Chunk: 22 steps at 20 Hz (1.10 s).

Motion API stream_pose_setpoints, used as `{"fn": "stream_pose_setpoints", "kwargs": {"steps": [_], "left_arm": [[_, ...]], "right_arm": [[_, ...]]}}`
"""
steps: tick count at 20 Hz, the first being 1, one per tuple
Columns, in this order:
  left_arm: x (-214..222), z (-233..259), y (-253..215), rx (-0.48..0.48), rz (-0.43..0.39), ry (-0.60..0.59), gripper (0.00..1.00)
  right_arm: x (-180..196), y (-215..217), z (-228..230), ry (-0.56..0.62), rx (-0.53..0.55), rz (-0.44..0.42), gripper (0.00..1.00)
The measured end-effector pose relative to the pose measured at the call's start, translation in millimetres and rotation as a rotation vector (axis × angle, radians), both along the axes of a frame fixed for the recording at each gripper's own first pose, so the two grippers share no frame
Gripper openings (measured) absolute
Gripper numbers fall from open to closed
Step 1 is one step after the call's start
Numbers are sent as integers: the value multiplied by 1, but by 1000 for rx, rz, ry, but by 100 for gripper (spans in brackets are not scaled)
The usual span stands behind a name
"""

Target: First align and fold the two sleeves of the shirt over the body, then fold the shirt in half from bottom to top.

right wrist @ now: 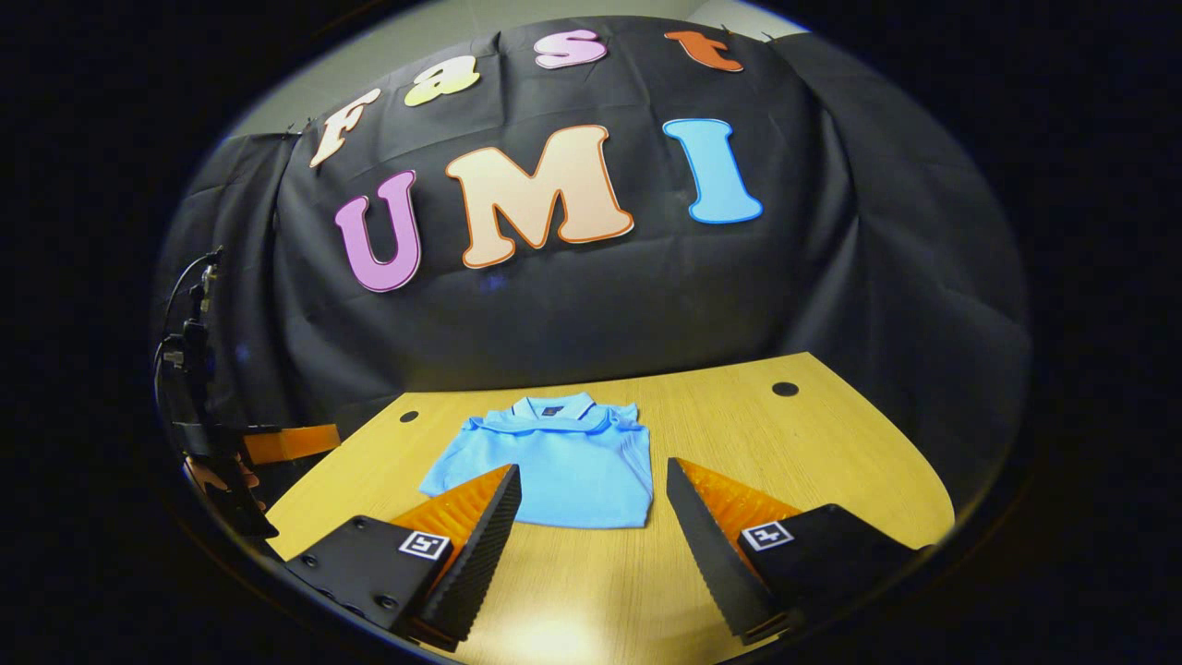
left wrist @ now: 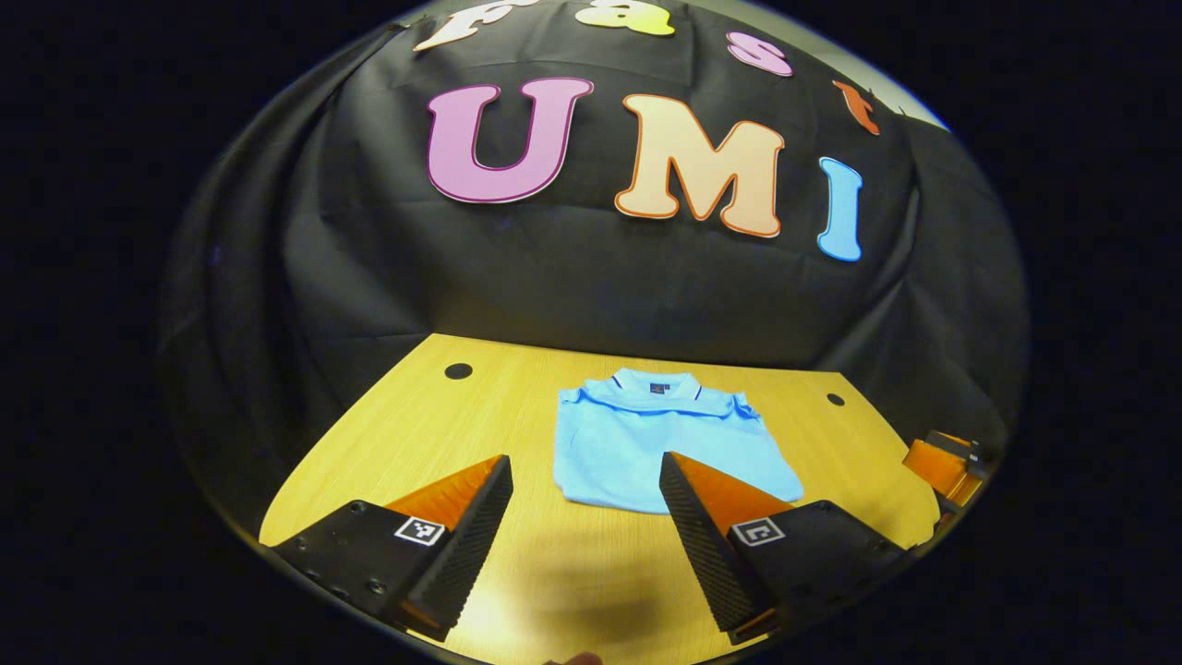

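A light blue polo shirt [left wrist: 646,443] lies folded into a compact rectangle on the wooden table [left wrist: 406,434], collar toward the far wall, sleeves tucked over the body. My left gripper [left wrist: 586,471] hovers open above the table, just short of the shirt's near edge, with nothing between its fingers. In the right gripper view the same shirt [right wrist: 554,462] sits ahead and slightly left, and my right gripper [right wrist: 594,478] is also open and empty, apart from the cloth. The right gripper [left wrist: 946,462] appears at the far right edge of the left gripper view.
The table has round cable holes [left wrist: 458,370] [right wrist: 785,389] near its far corners. Black cloth walls the booth behind it. At the left edge of the right gripper view the left gripper [right wrist: 277,443] shows with a hand and cables [right wrist: 189,342].
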<state>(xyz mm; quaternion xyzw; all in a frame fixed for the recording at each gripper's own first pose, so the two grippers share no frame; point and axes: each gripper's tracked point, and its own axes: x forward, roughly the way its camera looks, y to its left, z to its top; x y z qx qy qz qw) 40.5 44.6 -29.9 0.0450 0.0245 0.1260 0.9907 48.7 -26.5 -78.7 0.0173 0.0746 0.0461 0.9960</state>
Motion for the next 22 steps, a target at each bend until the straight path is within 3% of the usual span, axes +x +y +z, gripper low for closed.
{"fn": "stream_pose_setpoints", "kwargs": {"steps": [4, 7, 15, 18, 19, 20, 22], "left_arm": [[-23, -23, -25, -42, -16, 8, 96], [-25, -37, -43, -58, -48, 21, 96], [-24, -35, -62, 16, -121, 52, 96], [-10, -28, -77, 46, -186, 84, 96], [-4, -28, -86, 52, -222, 104, 96], [1, -26, -98, 64, -265, 112, 96], [17, -25, -123, 94, -341, 128, 96]], "right_arm": [[-35, -16, -10, 3, 43, -37, 94], [-51, -25, -21, 17, 52, -47, 98], [-63, -32, 3, -39, 83, -107, 98], [-71, -37, 17, -64, 137, -161, 99], [-79, -40, 21, -69, 156, -181, 94], [-88, -47, 30, -91, 166, -209, 98], [-107, -70, 36, -123, 160, -289, 98]]}}
